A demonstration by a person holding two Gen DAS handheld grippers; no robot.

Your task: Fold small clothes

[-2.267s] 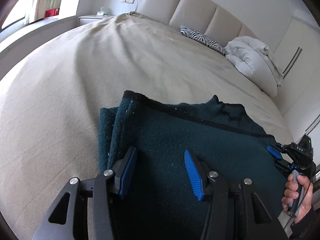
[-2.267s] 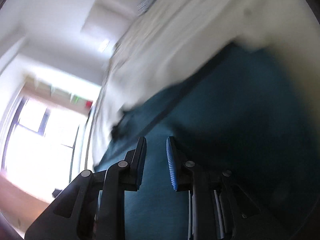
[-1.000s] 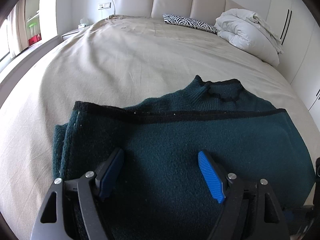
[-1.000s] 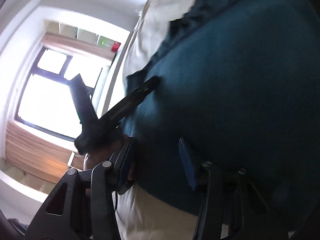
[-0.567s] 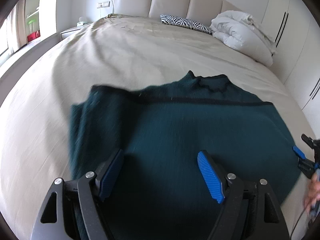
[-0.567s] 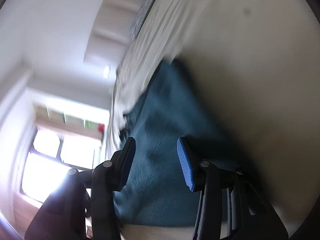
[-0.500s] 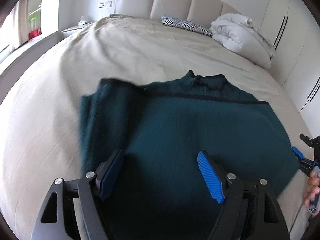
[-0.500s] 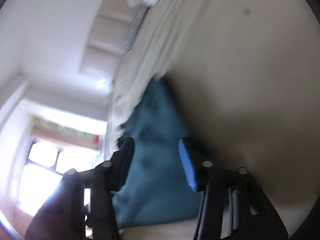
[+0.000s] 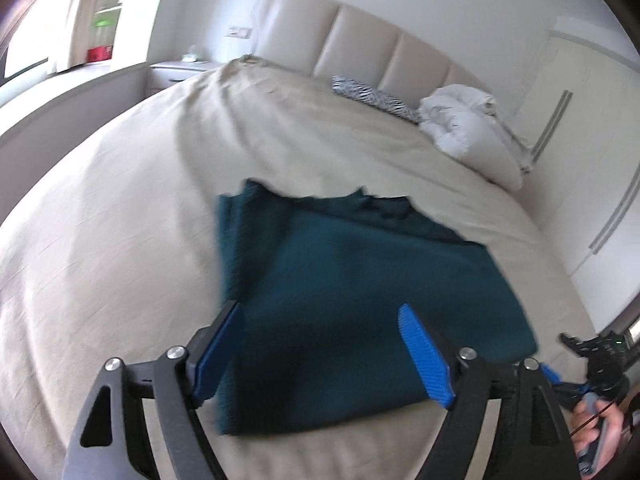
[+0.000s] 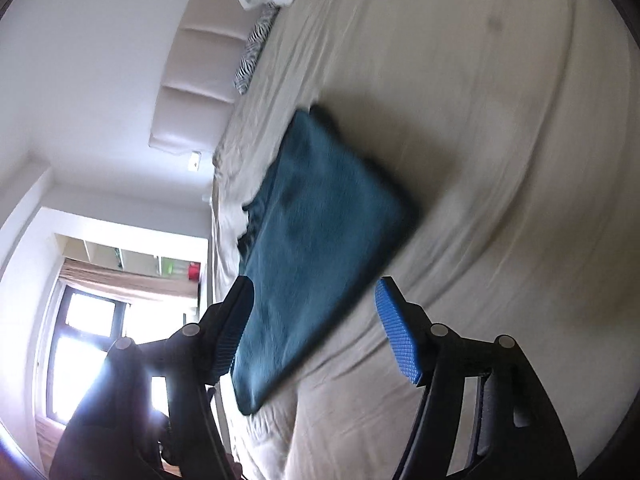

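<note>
A dark teal sweater (image 9: 360,292) lies folded flat on the beige bed (image 9: 120,220), its collar at the far edge. My left gripper (image 9: 320,348) is open and empty, held just above the sweater's near edge. My right gripper (image 10: 316,332) is open and empty too, tilted sideways off the sweater's (image 10: 316,240) side edge. The right gripper (image 9: 588,364) and the hand holding it show at the lower right of the left wrist view.
A white duvet (image 9: 472,132) and a zebra-print pillow (image 9: 372,94) lie at the head of the bed by the padded headboard (image 9: 360,40). A nightstand (image 9: 180,74) stands far left. Wardrobe doors (image 9: 580,120) are on the right.
Both grippers have pulled back from the sweater, so it looks smaller and farther. The right gripper has opened wider and swung off the sweater. The sweater lies folded as before.
</note>
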